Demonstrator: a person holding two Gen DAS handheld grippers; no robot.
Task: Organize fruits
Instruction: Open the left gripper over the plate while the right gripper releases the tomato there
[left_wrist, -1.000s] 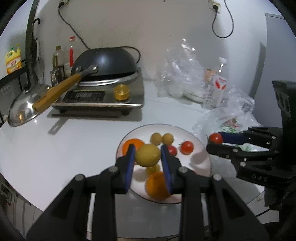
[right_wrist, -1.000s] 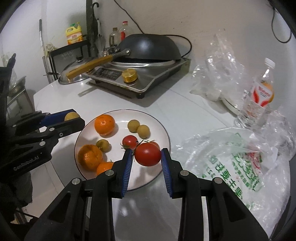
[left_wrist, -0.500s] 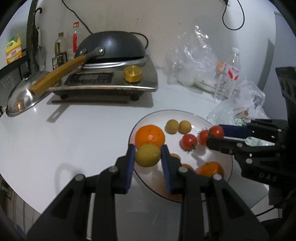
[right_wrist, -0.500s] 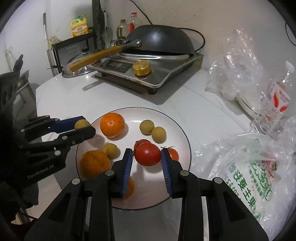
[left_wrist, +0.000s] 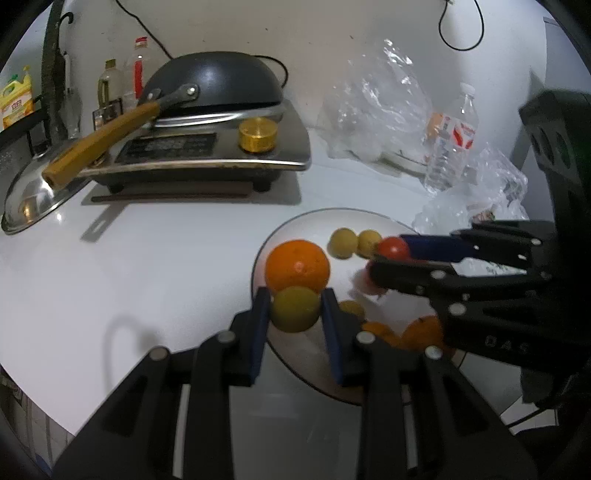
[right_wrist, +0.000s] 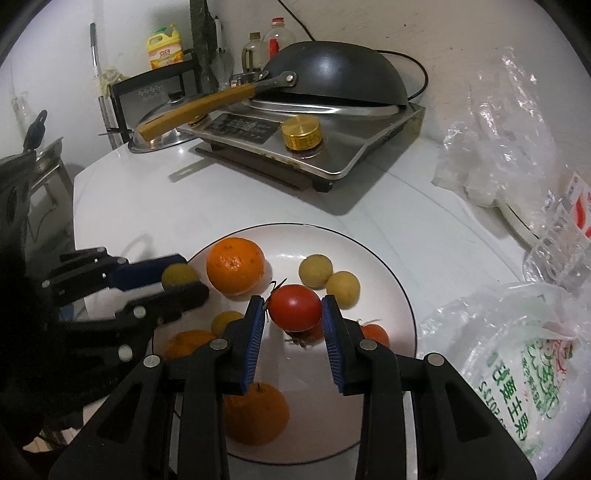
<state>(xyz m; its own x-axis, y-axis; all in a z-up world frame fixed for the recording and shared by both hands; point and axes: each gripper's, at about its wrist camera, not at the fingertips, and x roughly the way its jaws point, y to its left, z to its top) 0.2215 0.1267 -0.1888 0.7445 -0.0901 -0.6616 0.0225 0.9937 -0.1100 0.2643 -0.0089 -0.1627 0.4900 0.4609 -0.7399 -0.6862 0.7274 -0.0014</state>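
Note:
A white plate (right_wrist: 384, 258) (left_wrist: 295, 229) on the white table holds oranges, small yellow fruits and tomatoes. My left gripper (left_wrist: 295, 310) is shut on a yellow-green fruit (left_wrist: 295, 309) (right_wrist: 178, 275) at the plate's left rim, just in front of a big orange (left_wrist: 297, 265) (right_wrist: 235, 266). My right gripper (right_wrist: 294, 308) is shut on a red tomato (right_wrist: 294, 307) (left_wrist: 394, 248) above the plate's middle, near two small yellow fruits (right_wrist: 328, 277). More tomatoes (right_wrist: 376, 334) and another orange (right_wrist: 255, 413) lie partly hidden under its fingers.
An induction cooker (right_wrist: 306, 147) with an upturned black wok (right_wrist: 332, 74) and a gold knob stands at the back. A steel lid (left_wrist: 29, 195) lies to its left. Crumpled plastic bags (right_wrist: 517, 362) and a water bottle (left_wrist: 452, 144) sit to the right of the plate.
Both grippers have come in lower over the plate with their fruits. The yellow-green fruit now sits at the left rim by the big orange; the tomato has moved left to the plate's middle.

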